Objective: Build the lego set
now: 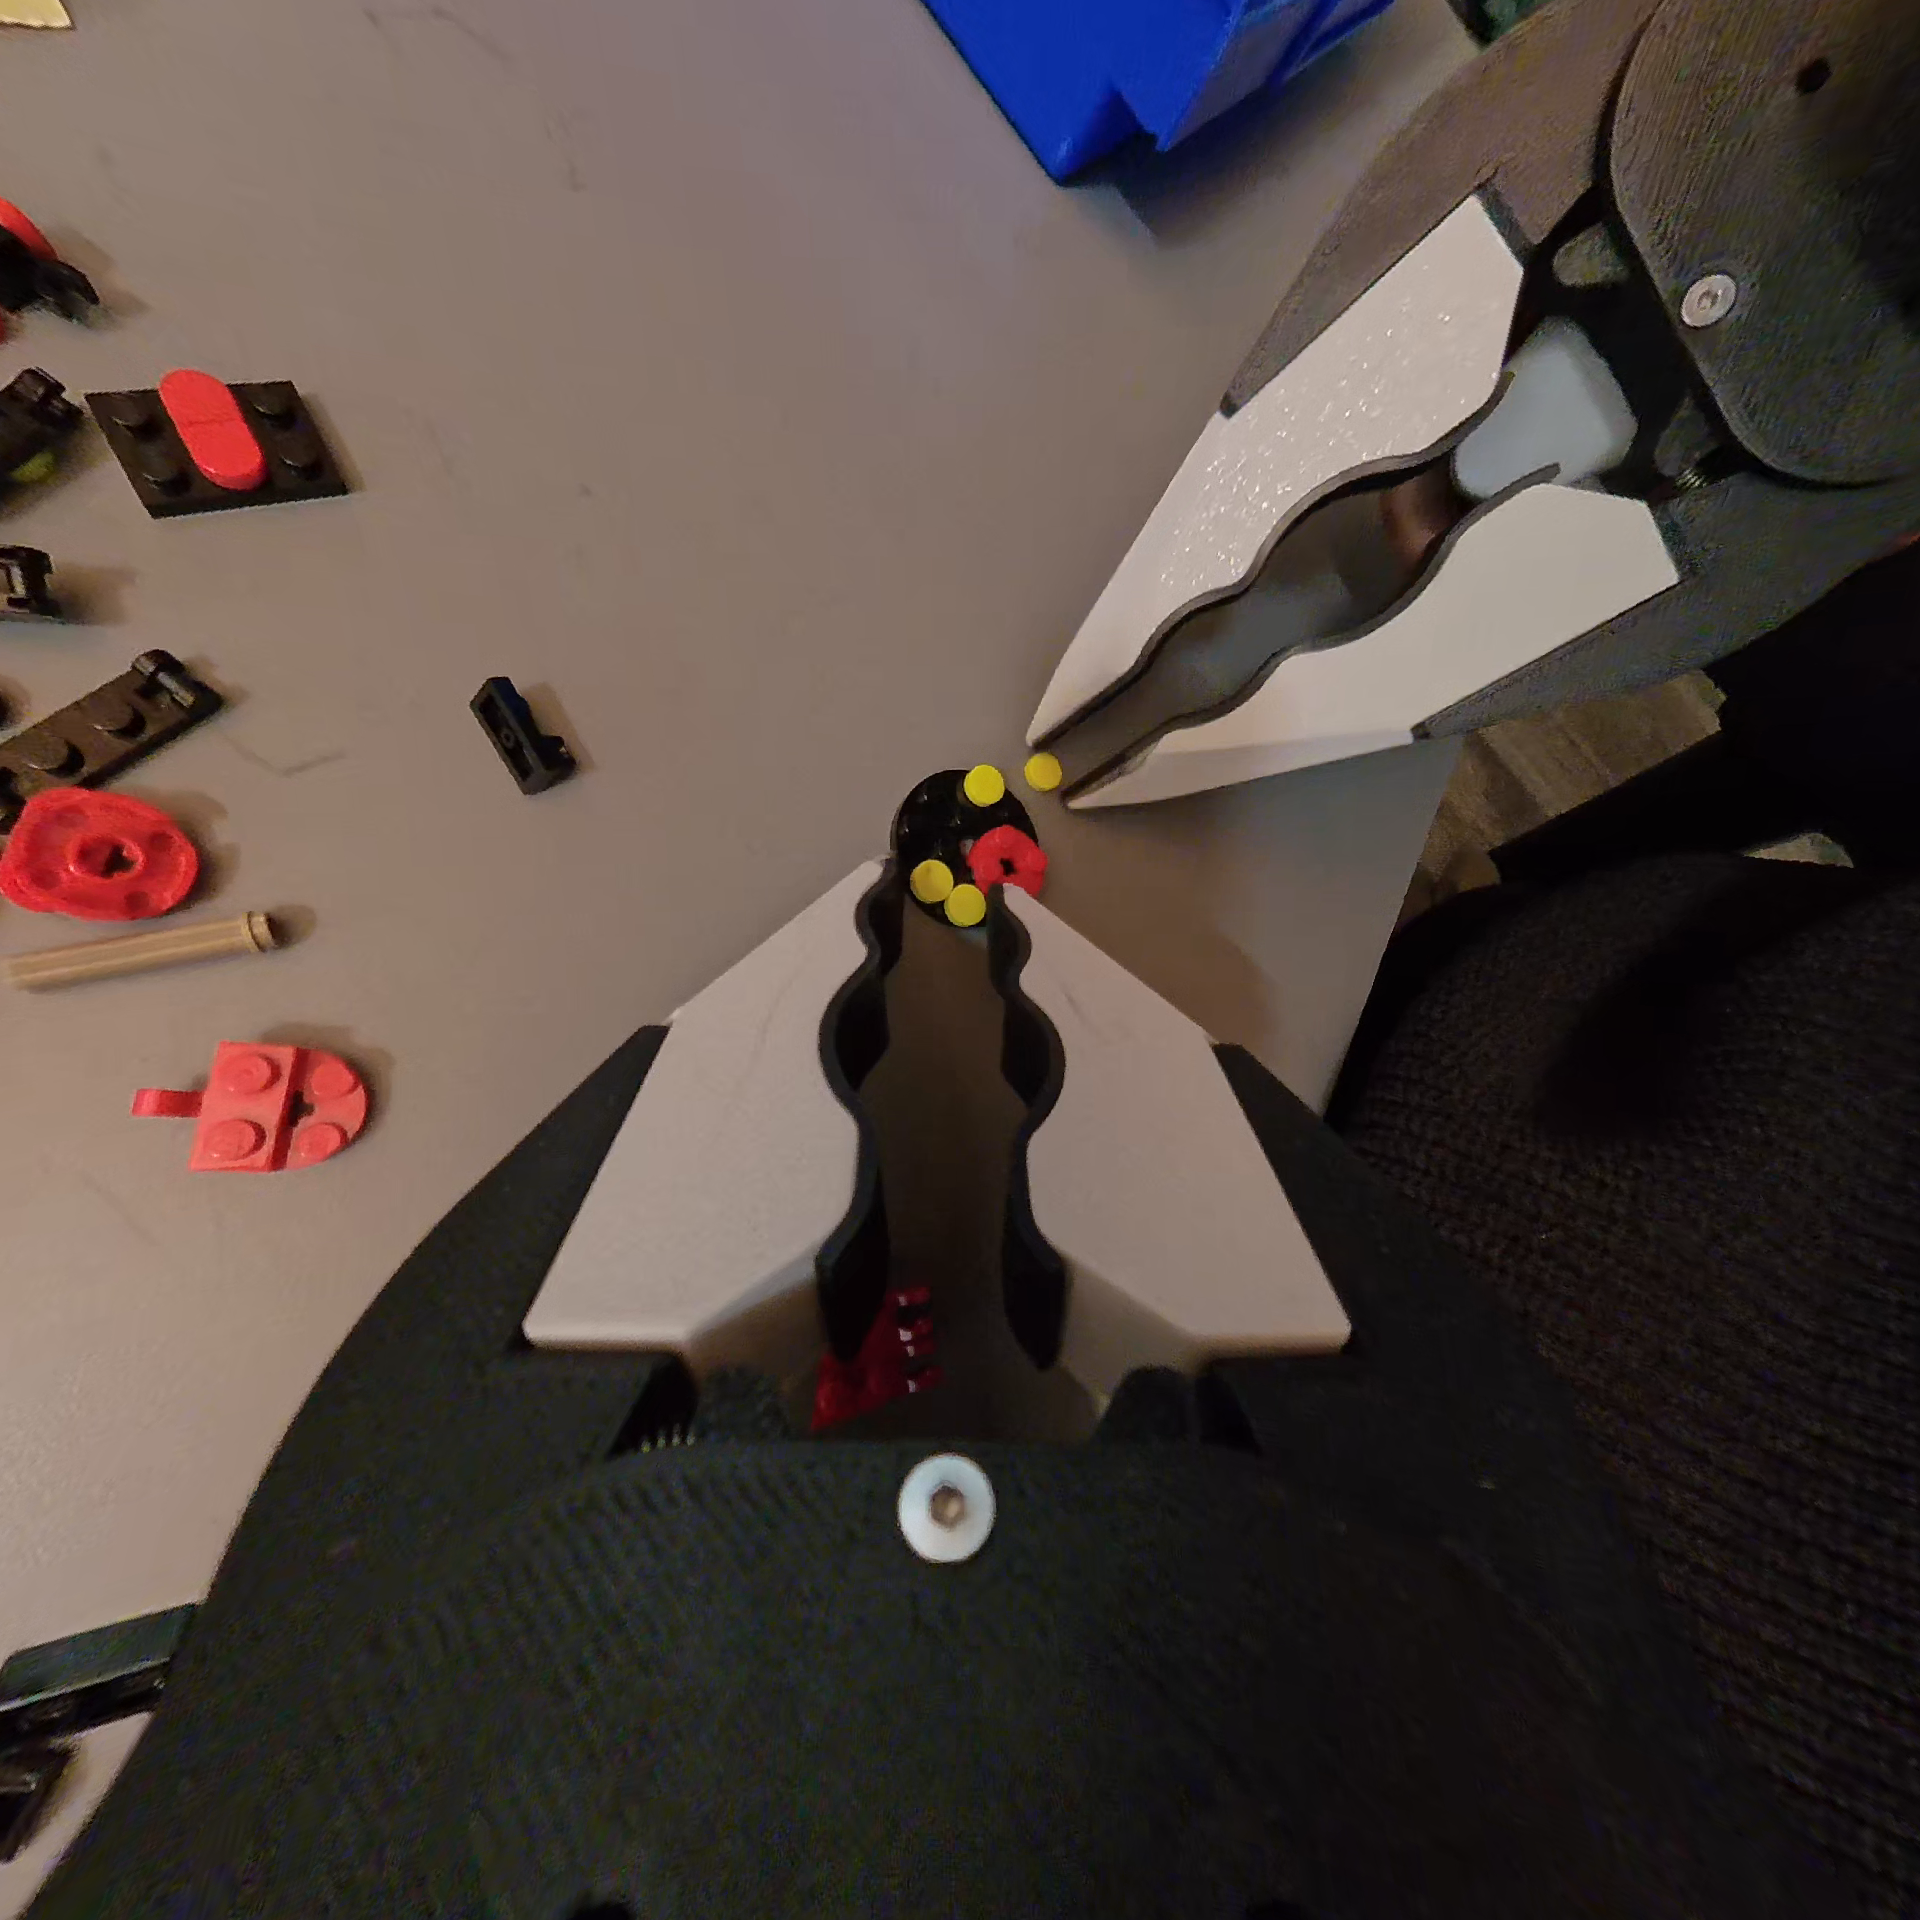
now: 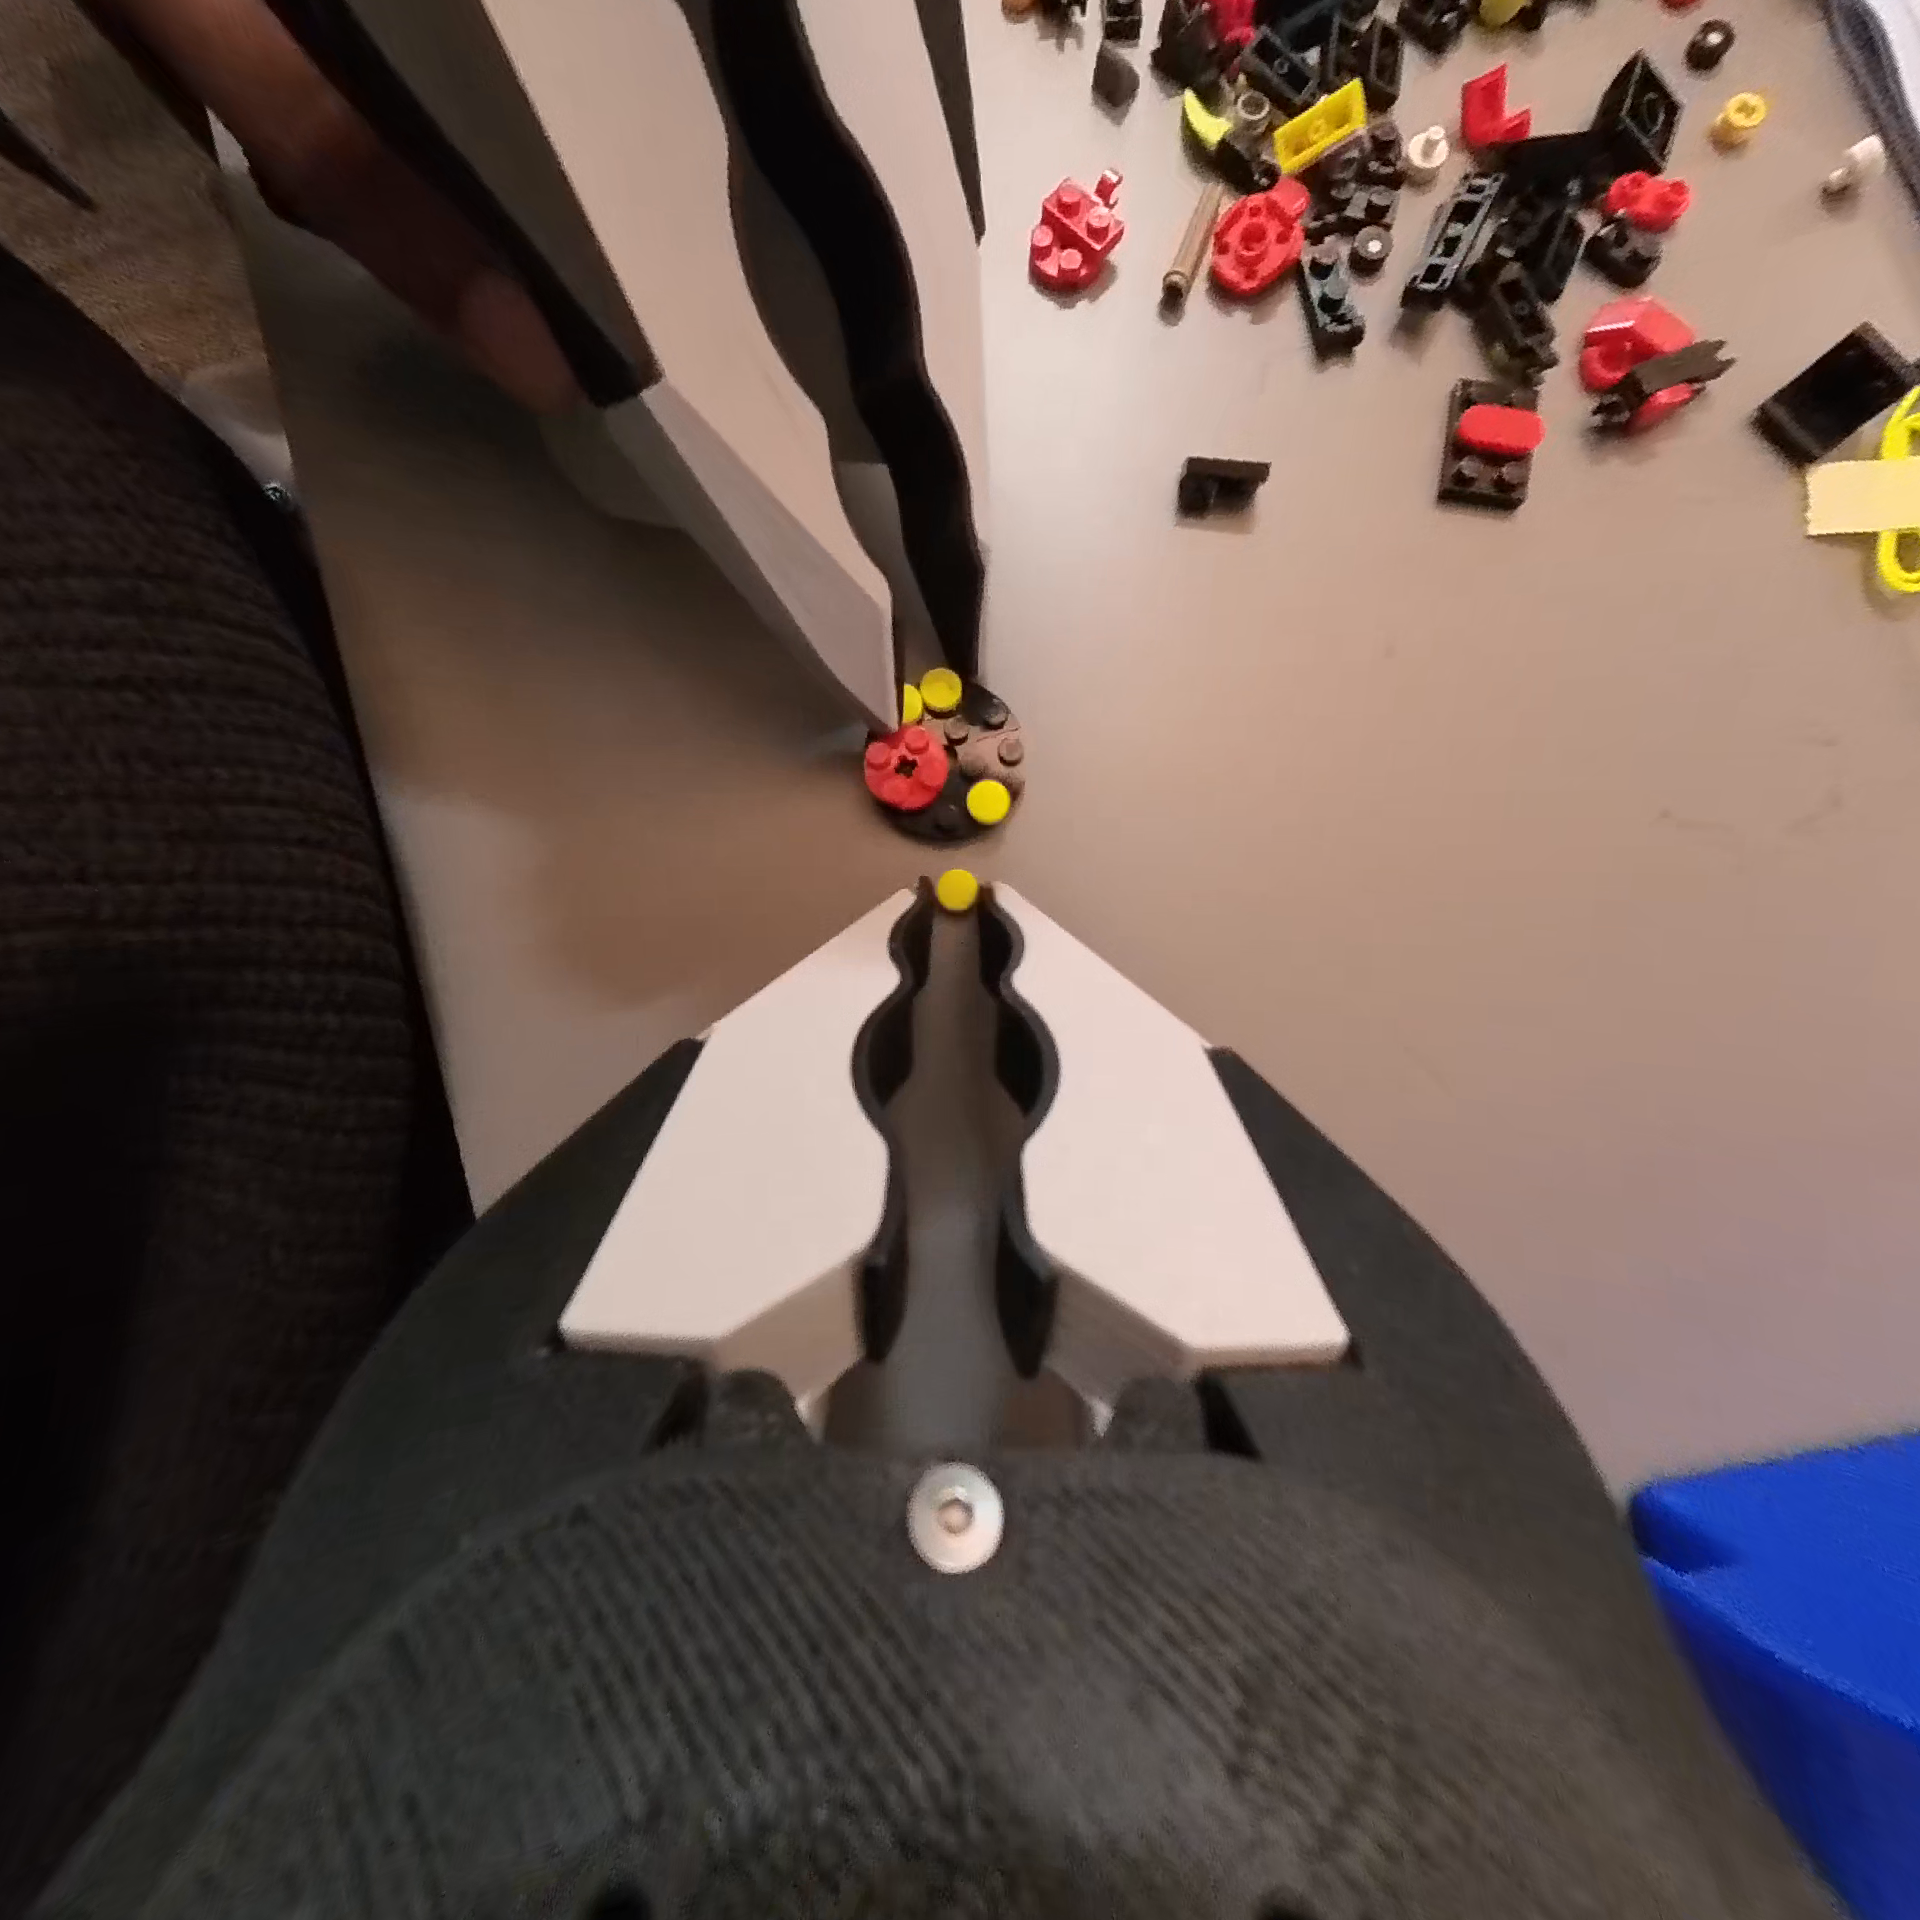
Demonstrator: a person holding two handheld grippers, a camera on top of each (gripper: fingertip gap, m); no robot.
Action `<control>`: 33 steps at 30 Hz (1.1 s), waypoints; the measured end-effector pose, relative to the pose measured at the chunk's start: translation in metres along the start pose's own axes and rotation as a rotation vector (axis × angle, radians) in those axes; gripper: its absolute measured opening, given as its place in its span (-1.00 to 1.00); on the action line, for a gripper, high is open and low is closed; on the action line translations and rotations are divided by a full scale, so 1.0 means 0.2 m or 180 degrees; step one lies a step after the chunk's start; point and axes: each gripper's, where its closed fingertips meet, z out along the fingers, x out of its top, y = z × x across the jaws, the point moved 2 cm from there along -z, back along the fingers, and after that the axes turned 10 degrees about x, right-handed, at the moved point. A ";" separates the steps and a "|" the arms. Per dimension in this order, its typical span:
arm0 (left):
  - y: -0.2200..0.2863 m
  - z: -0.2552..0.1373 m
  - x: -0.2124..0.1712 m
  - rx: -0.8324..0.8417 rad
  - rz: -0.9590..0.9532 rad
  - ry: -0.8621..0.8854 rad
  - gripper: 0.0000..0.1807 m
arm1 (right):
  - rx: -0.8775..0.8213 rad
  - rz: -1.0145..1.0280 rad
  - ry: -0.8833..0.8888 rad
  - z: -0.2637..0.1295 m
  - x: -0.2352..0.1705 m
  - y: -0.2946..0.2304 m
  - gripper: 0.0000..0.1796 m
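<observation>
You are working over a plain grey counter [image 1: 675, 312], matte, with faint scuffs and scratches across it. The light is warm and dim, casting soft shadows onto the surface. A bright blue plastic bin [image 1: 1143, 73] sits at the far edge in the left wrist view and shows again at the lower right corner in the right wrist view [image 2: 1797, 1621]. Past the counter's near edge you can glimpse what may be brownish flooring [image 1: 1579, 758], too blurred to be sure.
</observation>
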 end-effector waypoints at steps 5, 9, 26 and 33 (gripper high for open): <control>0.00 0.00 0.00 0.0002 0.0000 0.0001 -0.85 | -0.0043 -0.0039 0.0082 -0.01 0.03 0.00 -0.94; 0.00 0.00 0.00 -0.0003 0.0001 0.0000 -0.85 | -0.0034 -0.0026 0.0162 0.00 0.06 -0.01 -0.94; 0.00 0.00 0.00 0.0003 0.0005 -0.0001 -0.85 | -0.0078 -0.0036 0.0079 0.02 0.06 -0.01 -0.92; 0.00 0.00 0.00 -0.0001 0.0000 0.0000 -0.85 | -0.0057 -0.0014 0.0154 0.00 0.07 -0.01 -0.88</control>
